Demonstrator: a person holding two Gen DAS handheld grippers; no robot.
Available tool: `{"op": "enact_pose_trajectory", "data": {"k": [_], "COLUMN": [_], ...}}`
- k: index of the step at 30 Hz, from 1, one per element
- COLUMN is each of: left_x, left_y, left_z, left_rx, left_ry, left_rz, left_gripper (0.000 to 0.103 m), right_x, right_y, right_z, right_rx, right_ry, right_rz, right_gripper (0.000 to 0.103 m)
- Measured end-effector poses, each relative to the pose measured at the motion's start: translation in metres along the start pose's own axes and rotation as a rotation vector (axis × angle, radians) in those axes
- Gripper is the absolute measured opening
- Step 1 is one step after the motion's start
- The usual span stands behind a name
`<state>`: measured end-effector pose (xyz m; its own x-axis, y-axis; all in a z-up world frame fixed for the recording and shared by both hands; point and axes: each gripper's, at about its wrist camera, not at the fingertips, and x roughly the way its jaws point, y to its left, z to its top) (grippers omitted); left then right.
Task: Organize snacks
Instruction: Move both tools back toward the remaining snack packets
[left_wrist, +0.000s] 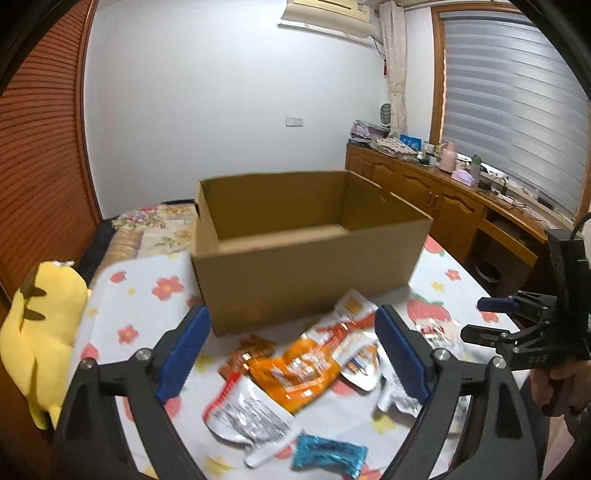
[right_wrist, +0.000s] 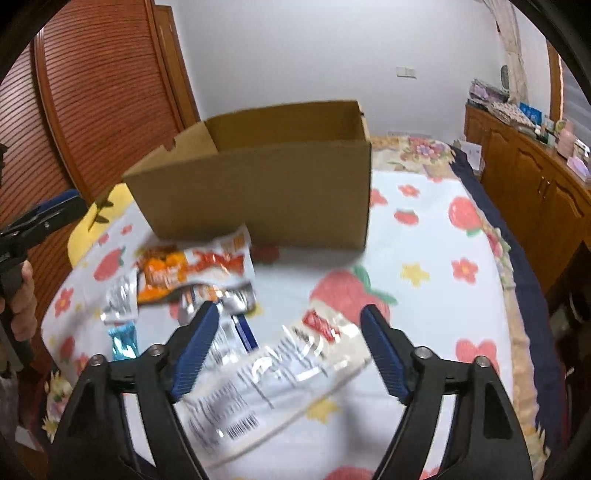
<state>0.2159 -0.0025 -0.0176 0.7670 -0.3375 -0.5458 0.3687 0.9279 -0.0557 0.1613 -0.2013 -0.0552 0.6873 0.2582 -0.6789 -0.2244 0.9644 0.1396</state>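
Both my grippers hang spread and empty over the snack pile: my left gripper (left_wrist: 291, 363) above the orange packet (left_wrist: 295, 373), my right gripper (right_wrist: 288, 350) above the white packet (right_wrist: 280, 373). Picking is in hand; next I must pinch a packet and lift it into the cardboard box (left_wrist: 306, 273).

Open brown cardboard box (left_wrist: 306, 254) stands upright at frame centre, interior seen empty. Below it, loose snack packets lie flat: orange pouch (left_wrist: 295, 373), silver packet (left_wrist: 247, 417), blue wrapper (left_wrist: 328, 452), white packet (right_wrist: 280, 373).
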Motion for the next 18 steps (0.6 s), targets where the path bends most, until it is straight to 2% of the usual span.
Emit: {"op": "enact_pose_trajectory", "data": {"k": [5,10,18], "left_x": [0.006,0.015,0.030], "left_y": [-0.019,-0.023,-0.025], "left_z": [-0.017,-0.032,-0.050], "left_rx": [0.042,0.040,0.058], "left_ry": [0.031,0.055,0.096], "left_rz": [-0.006,-0.026,-0.014], "left_gripper": [0.091,0.091,0.091], "right_x": [-0.001,0.004,0.020], "right_y": [-0.006,-0.009,-0.006], "right_z": [-0.021,-0.035,-0.041], "right_rx": [0.014,0.028,0.053], "right_ry": [0.026,0.056,0.093], "right_rz": [-0.007,-0.005,0.015], "right_gripper": [0.086,0.086,0.086]}}
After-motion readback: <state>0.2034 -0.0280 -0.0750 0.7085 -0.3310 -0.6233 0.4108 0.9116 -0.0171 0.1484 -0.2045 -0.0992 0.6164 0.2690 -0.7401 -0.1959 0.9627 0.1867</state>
